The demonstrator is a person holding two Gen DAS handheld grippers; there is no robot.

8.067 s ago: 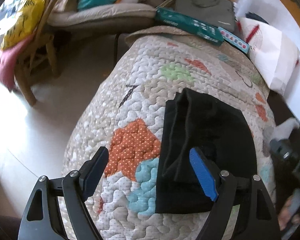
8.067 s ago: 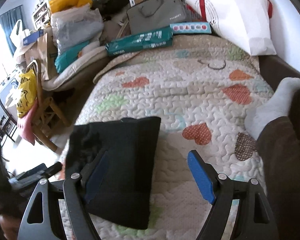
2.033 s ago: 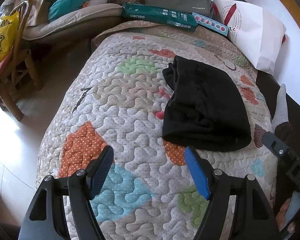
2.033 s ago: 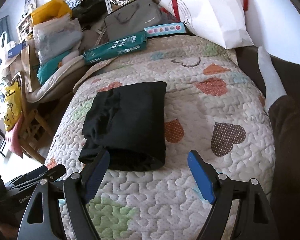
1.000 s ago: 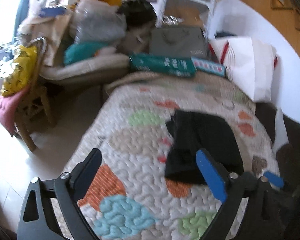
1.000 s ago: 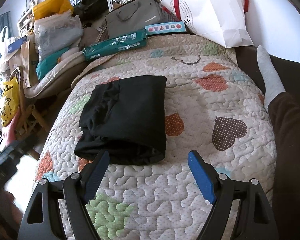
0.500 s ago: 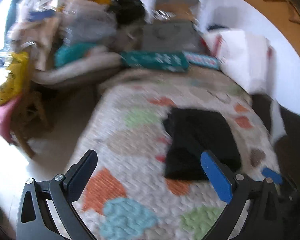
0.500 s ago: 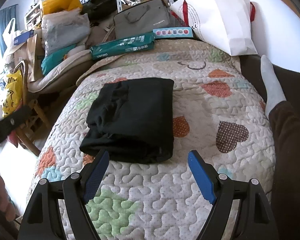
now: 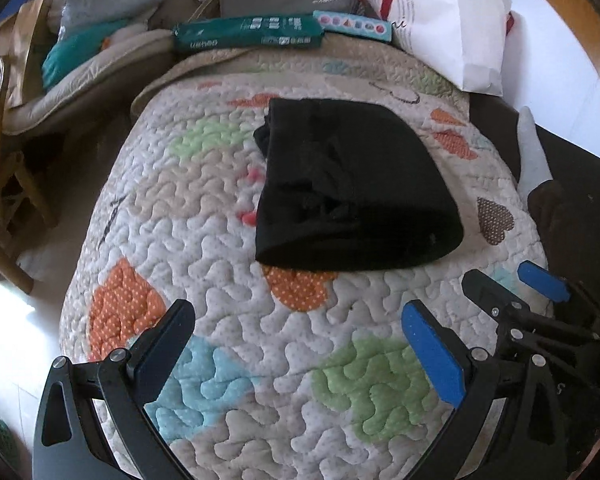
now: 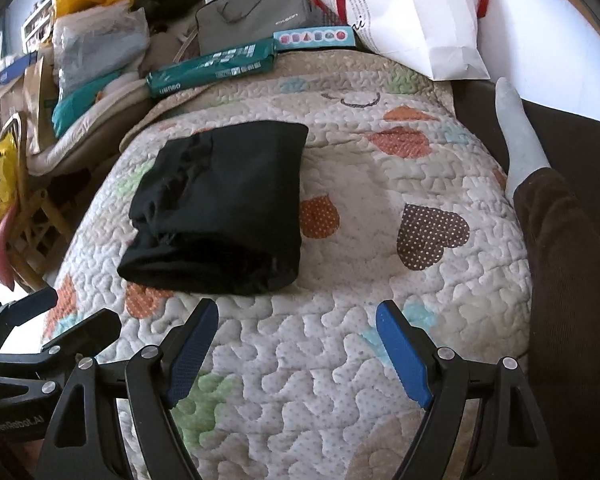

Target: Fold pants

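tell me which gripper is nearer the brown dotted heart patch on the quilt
Right. The right gripper hovers open just short of the brown dotted heart patch, which lies ahead to its right. The left gripper, also open, sits farther over, beyond the right one from the heart.

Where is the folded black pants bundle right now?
The folded black pants bundle lies on the heart-patterned quilt, left of centre in the right wrist view, beyond both grippers and touching neither.

Black pants (image 10: 224, 204), seemingly plain; heart-patterned quilt (image 10: 380, 360).
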